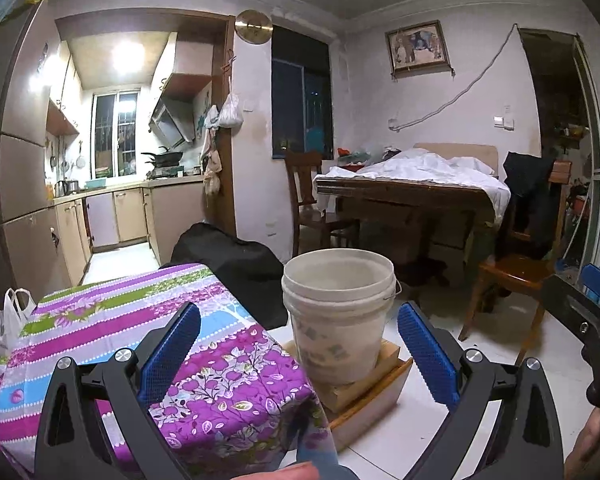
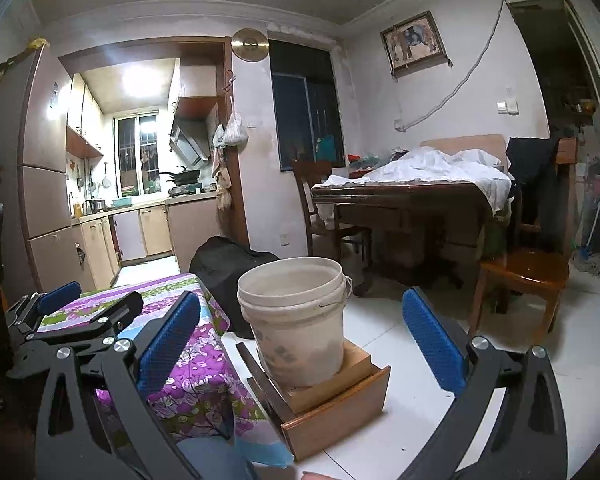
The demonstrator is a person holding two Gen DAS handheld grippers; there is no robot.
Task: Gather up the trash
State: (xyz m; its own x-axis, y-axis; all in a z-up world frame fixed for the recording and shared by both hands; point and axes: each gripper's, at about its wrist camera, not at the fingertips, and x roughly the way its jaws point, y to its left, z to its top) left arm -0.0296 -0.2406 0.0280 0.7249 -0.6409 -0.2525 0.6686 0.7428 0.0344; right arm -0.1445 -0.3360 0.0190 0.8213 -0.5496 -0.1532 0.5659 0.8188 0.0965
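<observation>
The surface under a purple, blue and green floral cloth fills the lower left of both views. Just beside its right corner, at the centre of each frame, a white bucket stands upright on a shallow wooden box on the tiled floor. A black bag lies behind the surface's far corner. At the far left edge of the left view a white plastic bag hangs beside the cloth. The left tool is spread wide and grips nothing, and the right tool is likewise spread and unloaded.
</observation>
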